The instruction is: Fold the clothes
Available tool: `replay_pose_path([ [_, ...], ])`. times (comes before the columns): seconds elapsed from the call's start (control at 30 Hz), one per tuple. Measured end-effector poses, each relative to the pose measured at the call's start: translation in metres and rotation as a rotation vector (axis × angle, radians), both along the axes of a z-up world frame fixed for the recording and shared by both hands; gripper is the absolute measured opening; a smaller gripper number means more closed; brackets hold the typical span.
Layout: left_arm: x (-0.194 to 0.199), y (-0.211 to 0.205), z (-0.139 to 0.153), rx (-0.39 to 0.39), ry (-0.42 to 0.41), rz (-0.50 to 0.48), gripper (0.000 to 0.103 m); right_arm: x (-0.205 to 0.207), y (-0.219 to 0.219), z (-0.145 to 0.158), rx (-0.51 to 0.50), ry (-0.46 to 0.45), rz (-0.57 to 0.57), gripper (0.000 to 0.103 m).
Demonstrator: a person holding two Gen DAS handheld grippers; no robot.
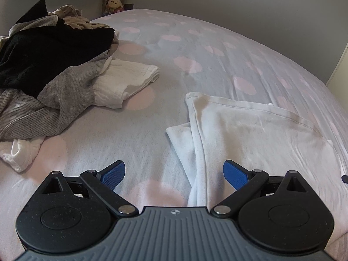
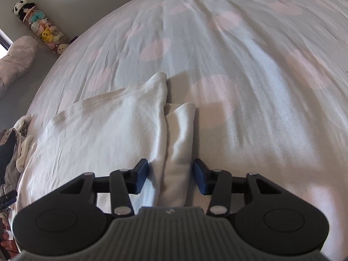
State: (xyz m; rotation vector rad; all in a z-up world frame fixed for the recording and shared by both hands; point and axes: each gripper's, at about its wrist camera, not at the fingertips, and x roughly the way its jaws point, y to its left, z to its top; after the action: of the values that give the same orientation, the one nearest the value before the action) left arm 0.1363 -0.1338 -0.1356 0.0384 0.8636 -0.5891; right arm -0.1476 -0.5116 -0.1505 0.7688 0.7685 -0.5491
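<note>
A white garment [image 1: 250, 130] lies partly folded on the bed [image 1: 174, 50], its edge doubled over. The left gripper [image 1: 174, 175] hovers above its near edge, jaws spread wide and empty. The right gripper [image 2: 170, 175] straddles the folded strip of cloth, jaws half closed; whether the pads press it I cannot tell. A pile of unfolded clothes [image 1: 43, 65] sits well apart.

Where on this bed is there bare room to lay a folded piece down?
Bare room: the pink-dotted bedsheet beyond the white fleece garment, toward the wall, and the strip between that garment and the heap of black, grey and white clothes. The heap's side is crowded.
</note>
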Motion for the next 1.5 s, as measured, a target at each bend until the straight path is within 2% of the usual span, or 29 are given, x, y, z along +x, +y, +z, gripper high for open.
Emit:
replay_pose_path([
  [0.03, 0.002, 0.001, -0.002, -0.007, -0.002, 0.000, 0.099, 0.003, 0.001, 0.000, -0.003, 0.006, 0.008, 0.039],
  [0.1, 0.004, 0.002, -0.005, -0.011, -0.011, -0.005, 0.099, 0.006, 0.003, 0.000, 0.011, 0.004, 0.008, 0.020],
  [0.2, 0.003, 0.004, -0.007, -0.008, -0.021, -0.023, 0.099, 0.010, 0.007, 0.006, 0.002, 0.023, -0.016, 0.017],
  [0.33, 0.003, 0.008, -0.005, -0.020, -0.027, -0.041, 0.099, 0.014, 0.016, 0.027, -0.025, 0.026, -0.012, 0.016],
  [0.57, 0.000, 0.017, -0.001, -0.061, -0.023, -0.051, 0.099, 0.037, 0.046, 0.086, -0.059, -0.022, 0.026, 0.016],
  [0.73, -0.004, 0.023, 0.008, -0.099, -0.030, -0.065, 0.099, 0.067, 0.075, 0.120, -0.074, -0.065, 0.078, 0.016],
  [0.9, -0.006, 0.032, 0.010, -0.126, -0.013, -0.070, 0.097, 0.108, 0.108, 0.141, -0.105, -0.074, 0.137, 0.016],
  [0.97, -0.007, 0.035, 0.010, -0.130, 0.001, -0.073, 0.093, 0.124, 0.122, 0.145, -0.105, -0.079, 0.159, 0.016],
  [1.17, -0.010, 0.036, 0.010, -0.130, 0.014, -0.081, 0.091, 0.181, 0.165, 0.147, -0.101, -0.097, 0.246, 0.016],
  [1.5, -0.007, 0.044, 0.011, -0.143, 0.025, -0.058, 0.091, 0.264, 0.224, 0.111, -0.041, -0.085, 0.335, 0.016],
])
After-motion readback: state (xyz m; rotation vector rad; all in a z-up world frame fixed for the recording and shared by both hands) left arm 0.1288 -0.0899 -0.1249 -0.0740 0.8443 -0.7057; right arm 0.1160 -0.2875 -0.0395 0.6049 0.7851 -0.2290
